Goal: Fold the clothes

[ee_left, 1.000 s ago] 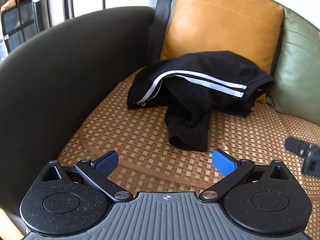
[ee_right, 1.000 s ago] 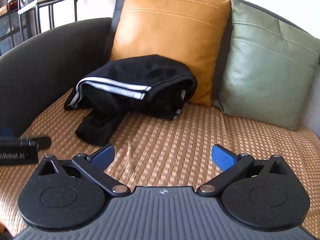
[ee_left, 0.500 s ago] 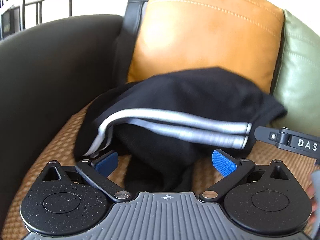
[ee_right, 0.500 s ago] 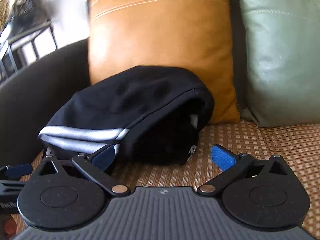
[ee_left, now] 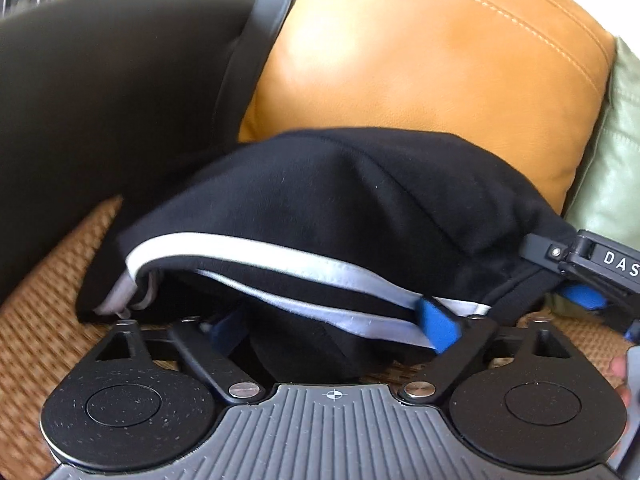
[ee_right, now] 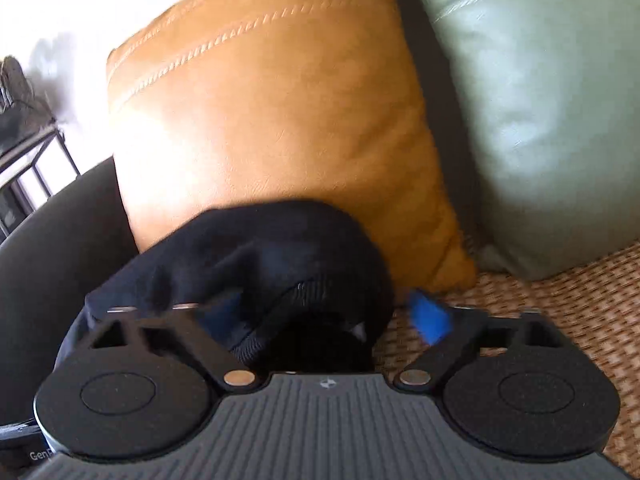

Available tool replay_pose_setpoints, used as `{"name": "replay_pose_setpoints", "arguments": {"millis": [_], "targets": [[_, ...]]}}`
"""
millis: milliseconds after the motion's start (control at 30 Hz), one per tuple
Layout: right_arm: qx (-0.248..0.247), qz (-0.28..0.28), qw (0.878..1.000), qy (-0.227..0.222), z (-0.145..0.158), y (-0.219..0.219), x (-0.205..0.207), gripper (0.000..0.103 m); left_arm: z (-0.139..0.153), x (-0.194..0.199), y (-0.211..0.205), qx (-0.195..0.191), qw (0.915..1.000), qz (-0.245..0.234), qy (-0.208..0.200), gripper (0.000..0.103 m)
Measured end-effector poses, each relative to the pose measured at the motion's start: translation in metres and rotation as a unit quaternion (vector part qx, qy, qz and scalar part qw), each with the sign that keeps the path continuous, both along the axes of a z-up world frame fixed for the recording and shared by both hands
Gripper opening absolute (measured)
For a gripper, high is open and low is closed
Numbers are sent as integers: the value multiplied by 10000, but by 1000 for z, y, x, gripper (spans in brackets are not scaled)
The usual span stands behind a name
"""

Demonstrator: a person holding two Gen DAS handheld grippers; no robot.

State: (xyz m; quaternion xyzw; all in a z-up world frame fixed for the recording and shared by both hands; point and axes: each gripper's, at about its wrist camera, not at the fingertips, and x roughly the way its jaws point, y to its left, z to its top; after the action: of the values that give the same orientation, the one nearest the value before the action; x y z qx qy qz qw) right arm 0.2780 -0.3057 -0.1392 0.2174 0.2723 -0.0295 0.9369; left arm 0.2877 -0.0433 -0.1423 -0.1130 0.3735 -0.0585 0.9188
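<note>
Since the earlier frames both grippers have closed in on the black garment (ee_left: pixel 360 200), which now fills the lower half of each view instead of lying well ahead on the woven seat mat (ee_left: pixel 44 320).

Garment: crumpled heap on the mat, its back edge leaning against the orange cushion (ee_left: pixel 420 72); white stripes (ee_left: pixel 280 256) run along the near fold.

Left gripper (ee_left: pixel 332 328): fingers have just been closing, still apart, with the striped fold and the dark cloth under it between them. The pads do not yet press on it.

Right gripper (ee_right: pixel 328 316): fingers have just been closing too, spread around the ribbed hem (ee_right: pixel 296 300) at the end of the garment nearest the green cushion (ee_right: pixel 540 100). Right pad looks clear of cloth; the left one is partly hidden, so a pinch is not confirmed. Some motion blur.

Step in hand, as I judge it: take two holds to lift and spread the heap.

Notes for doing it well: catch a single layer at the hem, not a bunched fold; close fully before lifting; pull away from the orange cushion so the cloth drops flat on the mat; keep the two holds well apart.
</note>
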Motion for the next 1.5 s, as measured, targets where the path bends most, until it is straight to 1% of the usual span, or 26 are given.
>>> {"name": "replay_pose_setpoints", "arguments": {"millis": [33, 67, 133, 167, 200, 233, 300, 333, 500, 600, 667, 800, 900, 1000, 1067, 1100, 1167, 1267, 1400, 1467, 1500], "targets": [[70, 72, 10000, -1, -2, 0, 2, 65, -3, 0, 2, -138, 9999, 13, 3, 78], [89, 106, 9999, -17, -2, 0, 2, 59, -2, -2, 2, -146, 9999, -62, -25, 73], [41, 234, 9997, -10, -2, 1, 1, 54, 0, -4, -1, -156, 9995, -259, -99, 42], [0, 308, 9995, 0, -1, 1, 0, 49, 2, -4, -2, -144, 9993, -325, -117, 38], [-39, 385, 9992, 10, 0, 2, -1, 44, 5, -5, -4, -108, 9993, -340, -110, 30], [-78, 465, 9989, 20, 0, 2, -3, 41, 7, -6, -5, -75, 9993, -356, -102, 26], [-139, 566, 9983, 30, 1, 3, -8, 33, 11, -8, -2, -118, 9992, -381, -68, 21], [-164, 599, 9981, 40, 2, 4, -11, 32, 13, -11, 0, -160, 9991, -394, -54, 20], [-416, 844, 9956, -38, 20, 17, -40, 27, 34, -42, 20, -303, 9985, -436, -91, 17], [-386, 1017, 9940, -125, 37, 23, -74, 24, 52, -72, 31, -492, 9977, -458, -42, 16], [-373, 1144, 9926, -185, 53, 27, -100, 21, 63, -95, 31, -462, 9971, -593, -73, 15], [-448, 1393, 9886, -351, 97, 36, -176, 20, 88, -157, 23, -316, 9937, -1064, -128, 15], [-608, 1539, 9853, -423, 127, 42, -239, 20, 106, -217, 16, -331, 9889, -1437, -186, 15], [-747, 1632, 9829, -423, 152, 47, -303, 20, 107, -277, 20, -287, 9838, -1762, -179, 15], [-793, 1632, 9826, -386, 161, 54, -344, 20, 108, -316, 22, -258, 9798, -1977, -174, 15], [-780, 1616, 9831, -349, 161, 59, -361, 20, 108, -336, 24, -242, 9776, -2082, -170, 15], [-764, 1590, 9840, -235, 157, 69, -387, 20, 99, -360, 22, -159, 9760, -2170, -88, 15], [-562, 1485, 9873, 19, 134, 75, -419, 20, 74, -371, 17, 137, 9753, -2201, 94, 15], [-120, 1201, 9915, 493, 87, 80, -431, 20, 35, -377, 14, 474, 9750, -2142, 349, 18], [-22, 1104, 9916, 675, 70, 84, -432, 20, 29, -377, 18, 501, 9760, -2093, 346, 19], [5, 1076, 9916, 724, 65, 85, -432, 20, 30, -376, 21, 481, 9761, -2093, 328, 22]]}}
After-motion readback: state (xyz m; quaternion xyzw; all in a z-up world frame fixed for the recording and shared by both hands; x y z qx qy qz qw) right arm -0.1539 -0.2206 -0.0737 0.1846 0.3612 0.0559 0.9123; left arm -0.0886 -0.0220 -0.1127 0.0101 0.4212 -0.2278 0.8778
